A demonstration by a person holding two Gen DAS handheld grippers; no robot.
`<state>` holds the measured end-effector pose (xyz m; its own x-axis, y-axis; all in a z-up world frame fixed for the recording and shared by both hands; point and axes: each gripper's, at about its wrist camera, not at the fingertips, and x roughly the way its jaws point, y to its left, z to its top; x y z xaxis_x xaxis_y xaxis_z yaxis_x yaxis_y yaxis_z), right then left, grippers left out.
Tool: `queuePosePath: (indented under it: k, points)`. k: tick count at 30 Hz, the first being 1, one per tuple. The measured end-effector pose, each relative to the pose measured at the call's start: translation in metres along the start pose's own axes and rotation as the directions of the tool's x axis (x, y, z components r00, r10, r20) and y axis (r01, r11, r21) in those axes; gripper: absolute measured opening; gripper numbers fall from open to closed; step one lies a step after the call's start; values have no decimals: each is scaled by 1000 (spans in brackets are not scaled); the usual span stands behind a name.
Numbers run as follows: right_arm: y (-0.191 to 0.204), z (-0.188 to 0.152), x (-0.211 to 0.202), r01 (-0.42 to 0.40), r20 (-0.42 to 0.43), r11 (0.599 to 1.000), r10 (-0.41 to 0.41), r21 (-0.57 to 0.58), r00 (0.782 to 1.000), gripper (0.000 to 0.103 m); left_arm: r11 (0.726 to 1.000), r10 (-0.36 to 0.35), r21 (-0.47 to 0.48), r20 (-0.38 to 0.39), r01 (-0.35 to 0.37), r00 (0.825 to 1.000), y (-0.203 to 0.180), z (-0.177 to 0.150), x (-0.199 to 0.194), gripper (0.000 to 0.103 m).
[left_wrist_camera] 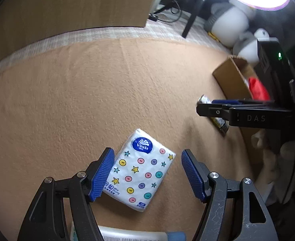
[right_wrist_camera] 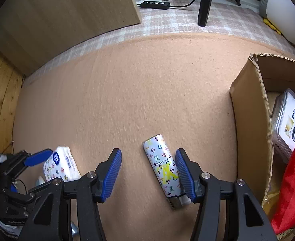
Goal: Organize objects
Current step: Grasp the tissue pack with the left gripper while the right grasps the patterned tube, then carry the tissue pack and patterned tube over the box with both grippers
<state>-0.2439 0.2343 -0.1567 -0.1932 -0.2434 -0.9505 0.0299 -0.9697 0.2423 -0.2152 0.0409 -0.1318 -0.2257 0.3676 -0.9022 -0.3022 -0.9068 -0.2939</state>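
A white Vinda tissue pack (left_wrist_camera: 141,168) with stars and dots lies flat on the tan blanket (left_wrist_camera: 87,100). My left gripper (left_wrist_camera: 148,173) is open just above it, its left pad at the pack's edge. The pack also shows in the right wrist view (right_wrist_camera: 60,163). A white patterned tube-like case (right_wrist_camera: 164,167) lies on the blanket. My right gripper (right_wrist_camera: 148,175) is open over it, with the right pad against the case's side. An open cardboard box (right_wrist_camera: 249,110) stands to the right, holding a clear plastic case (right_wrist_camera: 287,120) and something red (right_wrist_camera: 293,180).
A white tube (left_wrist_camera: 127,235) lies at the near edge under the left gripper. A wooden panel (right_wrist_camera: 67,16), a black stand leg (right_wrist_camera: 205,4) and a power strip (right_wrist_camera: 154,4) stand behind the blanket. Plush toys (left_wrist_camera: 233,26) sit at the far right.
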Motion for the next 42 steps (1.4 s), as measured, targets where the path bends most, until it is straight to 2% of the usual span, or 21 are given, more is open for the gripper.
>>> queuePosePath:
  k: [4,7,12,17,27,32,42]
  points:
    - [4,-6,-1,31,2,999,-31,-38,1000,52,995,84,55,-12,-83,996,-12,-3,4,72]
    - [9,-11,0,65,7,995,-65,-75,998,51,990,120,76,-15,-119,993,-18,-3,8,72]
    - [16,-19,0,134,21,981,-133,-140,991,41,987,138,83,-15,-136,990,-18,-6,11,67]
    - [16,-28,-2,175,45,970,-169,-171,985,23,988,138,75,2,-138,990,-17,-9,9,65]
    - [0,-46,-15,130,89,982,-118,-140,989,21,991,126,39,30,-127,992,-18,-14,5,60]
    - [5,-54,-22,99,116,988,-85,-118,990,21,992,124,25,45,-125,991,-19,-14,1,59]
    - [-11,-66,-64,35,189,996,-18,-87,982,21,994,108,14,87,-110,990,-31,-8,-18,57]
